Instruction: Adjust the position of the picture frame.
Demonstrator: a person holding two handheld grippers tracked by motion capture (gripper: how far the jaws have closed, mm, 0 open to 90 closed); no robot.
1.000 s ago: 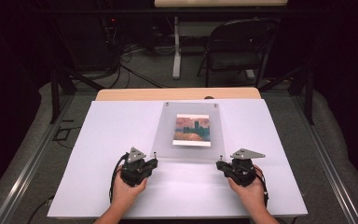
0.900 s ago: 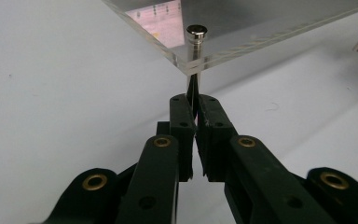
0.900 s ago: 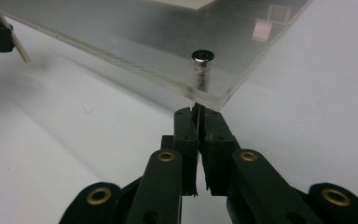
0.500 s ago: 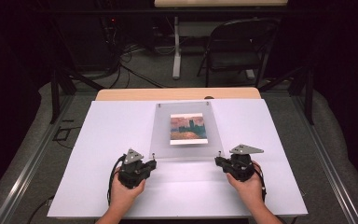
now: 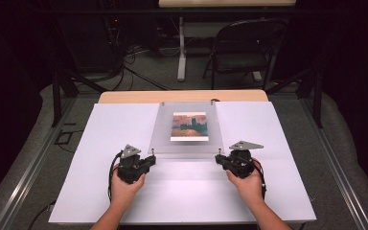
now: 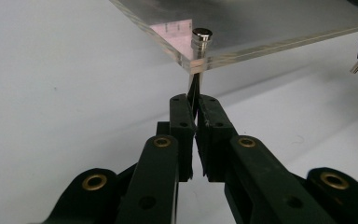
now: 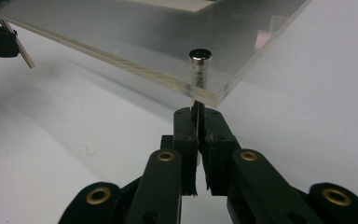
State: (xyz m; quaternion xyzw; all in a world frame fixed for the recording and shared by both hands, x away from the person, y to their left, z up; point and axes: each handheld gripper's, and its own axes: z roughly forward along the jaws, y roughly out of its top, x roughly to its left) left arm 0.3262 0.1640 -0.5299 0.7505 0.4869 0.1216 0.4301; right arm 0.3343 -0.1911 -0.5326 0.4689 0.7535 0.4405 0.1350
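Note:
A clear acrylic frame (image 5: 163, 139) with a small landscape picture (image 5: 189, 126) inside it is held over the white table, its near edge lifted. At each near corner a metal pin passes through the plate. My left gripper (image 5: 151, 159) is shut on the thin stem of the left corner pin (image 6: 202, 39), just under the plate. The left gripper (image 6: 196, 105) points at that corner from below. My right gripper (image 5: 219, 158) is shut the same way on the right corner pin (image 7: 200, 63). The right gripper (image 7: 198, 114) sits under that corner.
The white board (image 5: 100, 143) covers a wooden table (image 5: 124, 97) whose far edge shows beyond the frame. A black folding chair (image 5: 244, 48) and floor cables (image 5: 134, 72) lie behind the table. Both forearms come in from the bottom.
Both hands have shifted a little to the left and away from the person, carrying the frame and its picture the same way. Both grips are unchanged.

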